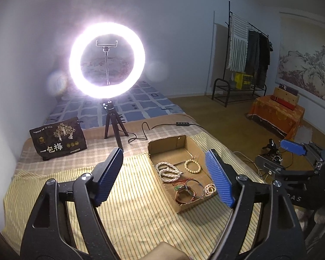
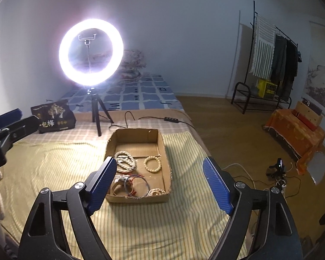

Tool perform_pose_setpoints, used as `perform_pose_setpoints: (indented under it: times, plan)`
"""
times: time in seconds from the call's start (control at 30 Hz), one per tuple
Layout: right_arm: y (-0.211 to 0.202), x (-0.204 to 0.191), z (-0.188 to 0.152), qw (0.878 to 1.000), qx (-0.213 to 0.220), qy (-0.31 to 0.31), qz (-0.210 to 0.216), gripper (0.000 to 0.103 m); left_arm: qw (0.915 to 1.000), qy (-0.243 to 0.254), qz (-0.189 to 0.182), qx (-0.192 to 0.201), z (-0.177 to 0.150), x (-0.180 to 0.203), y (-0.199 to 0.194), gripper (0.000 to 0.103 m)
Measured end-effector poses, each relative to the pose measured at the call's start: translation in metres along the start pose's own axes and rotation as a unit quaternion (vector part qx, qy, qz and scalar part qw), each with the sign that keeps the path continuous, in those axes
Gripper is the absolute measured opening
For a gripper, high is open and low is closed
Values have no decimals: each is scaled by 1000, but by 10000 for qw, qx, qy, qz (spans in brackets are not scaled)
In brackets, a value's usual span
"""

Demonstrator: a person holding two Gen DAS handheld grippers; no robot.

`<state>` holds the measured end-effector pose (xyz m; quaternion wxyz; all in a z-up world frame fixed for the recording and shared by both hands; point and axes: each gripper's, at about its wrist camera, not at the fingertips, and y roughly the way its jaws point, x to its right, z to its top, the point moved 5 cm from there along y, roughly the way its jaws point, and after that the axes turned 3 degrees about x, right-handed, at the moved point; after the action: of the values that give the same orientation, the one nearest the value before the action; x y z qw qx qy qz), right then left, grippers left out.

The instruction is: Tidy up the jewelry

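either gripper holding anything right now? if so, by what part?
Nothing held. Left gripper and right gripper are both open and empty; the bead bracelets lie in the cardboard box.

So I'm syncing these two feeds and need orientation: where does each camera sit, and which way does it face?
Left wrist: on the left hand-held gripper, open, facing along the bed to the ring light; the cardboard box lies right of centre, the right hand-held gripper at the far right.
Right wrist: on the right hand-held gripper, open, aimed straight over the box; the left hand-held gripper shows at the left edge.
Shared: box, ring light, clothes rack.
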<state>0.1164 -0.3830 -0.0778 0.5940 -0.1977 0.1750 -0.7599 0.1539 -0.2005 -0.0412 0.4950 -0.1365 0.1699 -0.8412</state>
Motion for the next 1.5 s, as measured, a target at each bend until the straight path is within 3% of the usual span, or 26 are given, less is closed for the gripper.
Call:
perform_pose_setpoints:
  times: [0.23, 0.67, 1.5]
  plan:
    - [5, 7, -4, 9999, -60, 87, -52, 82, 9999, 71, 54, 127, -1, 8, -9, 102]
    - [13, 21, -10, 9992, -71, 203, -352, 82, 9997, 222, 37, 87, -7, 16, -13, 103]
    - [19, 30, -13, 9986, -170, 366, -339, 82, 9996, 295, 30, 7, -13, 22, -8, 103]
